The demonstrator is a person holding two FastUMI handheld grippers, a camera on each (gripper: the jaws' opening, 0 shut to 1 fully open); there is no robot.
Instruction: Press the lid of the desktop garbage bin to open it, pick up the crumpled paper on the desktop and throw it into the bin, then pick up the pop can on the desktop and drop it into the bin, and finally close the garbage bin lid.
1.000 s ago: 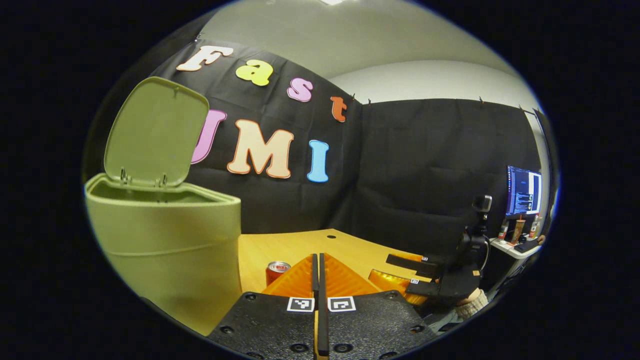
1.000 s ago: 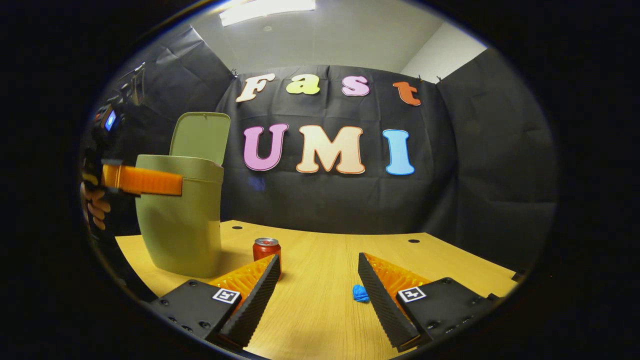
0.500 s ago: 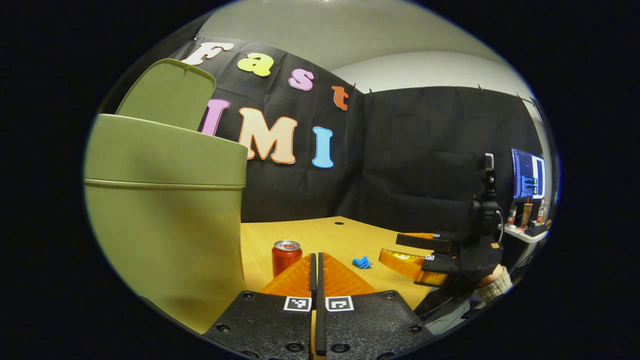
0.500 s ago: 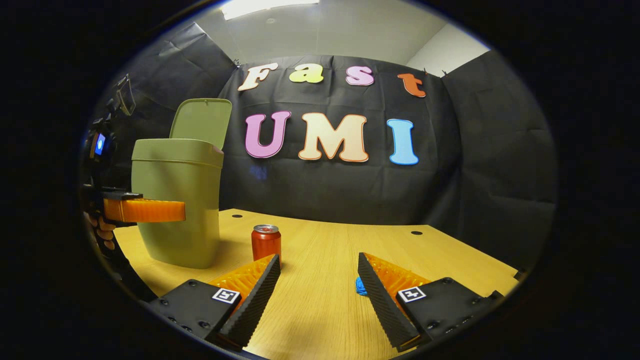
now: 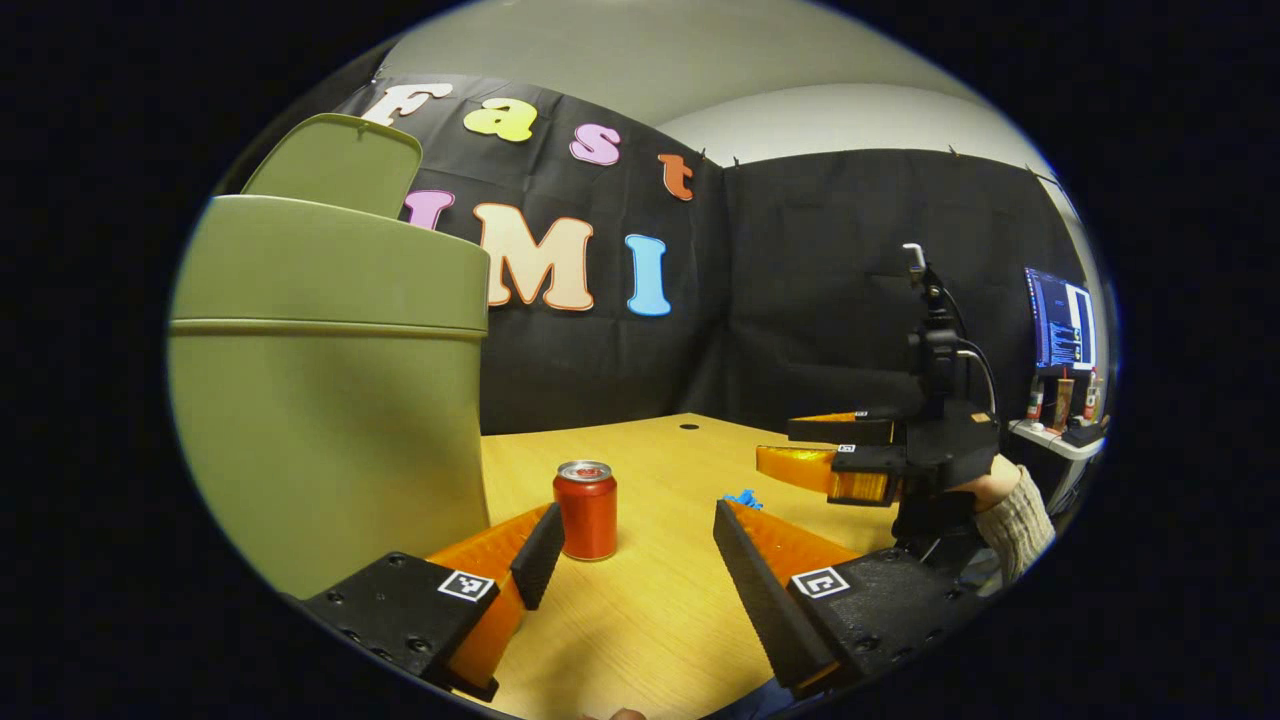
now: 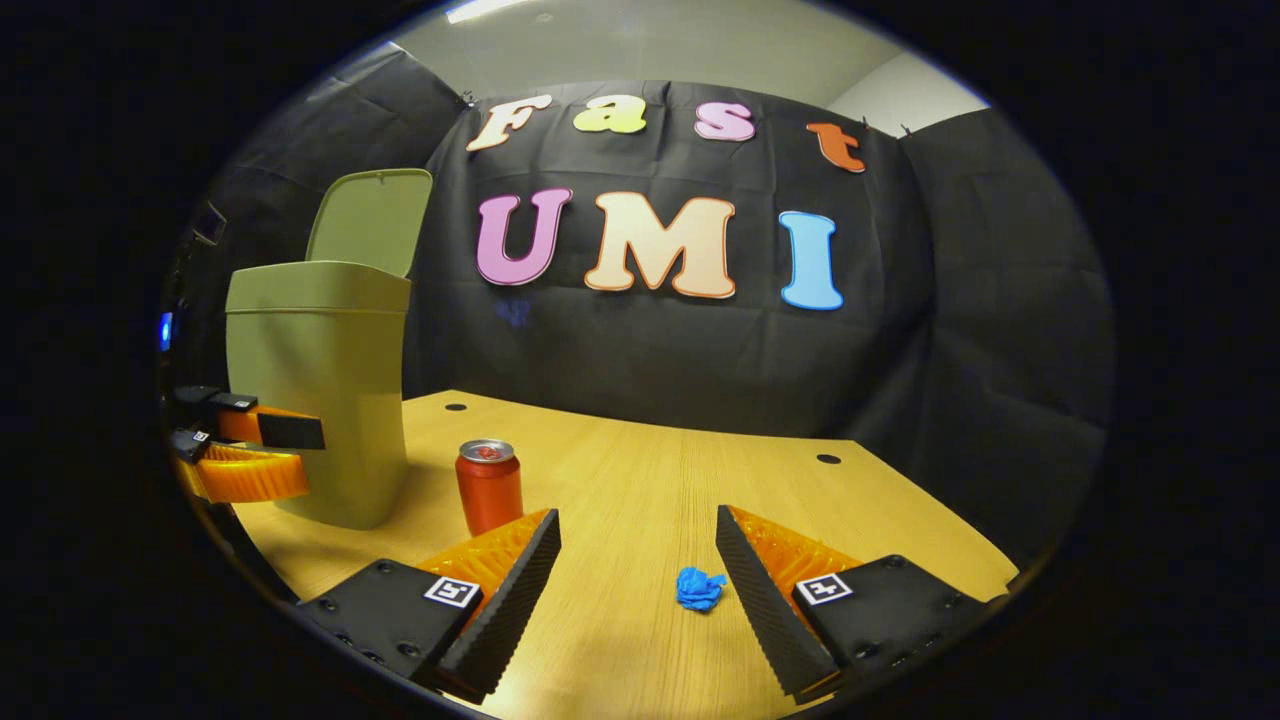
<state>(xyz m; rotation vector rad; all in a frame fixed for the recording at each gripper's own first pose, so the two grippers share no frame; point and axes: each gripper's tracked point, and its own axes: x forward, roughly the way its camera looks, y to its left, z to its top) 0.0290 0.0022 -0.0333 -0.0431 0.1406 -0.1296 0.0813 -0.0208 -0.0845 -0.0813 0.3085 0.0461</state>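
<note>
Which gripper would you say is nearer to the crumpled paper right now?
Right. The paper lies just ahead between the right gripper's open fingers; the left gripper, also open, points at the can.

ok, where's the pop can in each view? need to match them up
Left gripper view: pop can stands low centre on the desk, just right of the bin.
Right gripper view: pop can stands left of centre, also just right of the bin.
Shared landmark: the green bin with its lid raised.
</note>
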